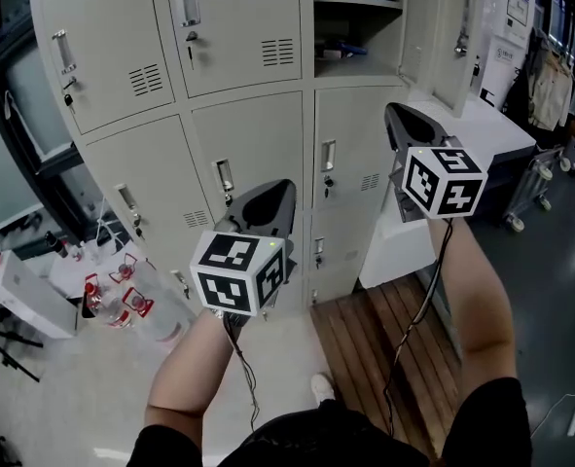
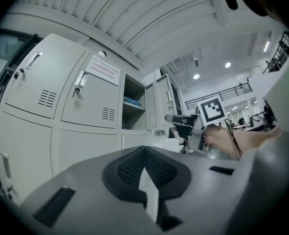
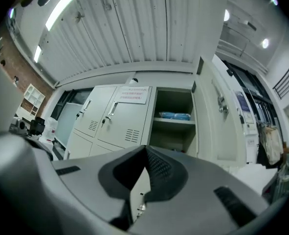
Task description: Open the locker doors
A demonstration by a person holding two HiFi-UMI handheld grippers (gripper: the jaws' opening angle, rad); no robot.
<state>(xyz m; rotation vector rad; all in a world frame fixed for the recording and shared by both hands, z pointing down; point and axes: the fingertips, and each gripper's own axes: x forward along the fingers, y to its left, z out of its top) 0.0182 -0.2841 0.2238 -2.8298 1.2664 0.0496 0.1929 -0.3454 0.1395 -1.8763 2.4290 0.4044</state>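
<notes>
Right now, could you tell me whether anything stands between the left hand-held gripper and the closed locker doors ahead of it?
Nothing visible does. The left hand-held gripper, jaws together and empty, faces the closed locker door with only open air between them; the bottles stand off to its left.

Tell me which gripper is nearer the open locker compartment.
Right. The right gripper sits just below the open compartment; the left gripper is lower, by the closed middle doors.

Wooden slat platform (image 1: 384,324) on pale floor (image 1: 83,407); ribbed ceiling (image 3: 134,23), lit strip lamp (image 3: 61,6); white counter (image 1: 491,125) right.
</notes>
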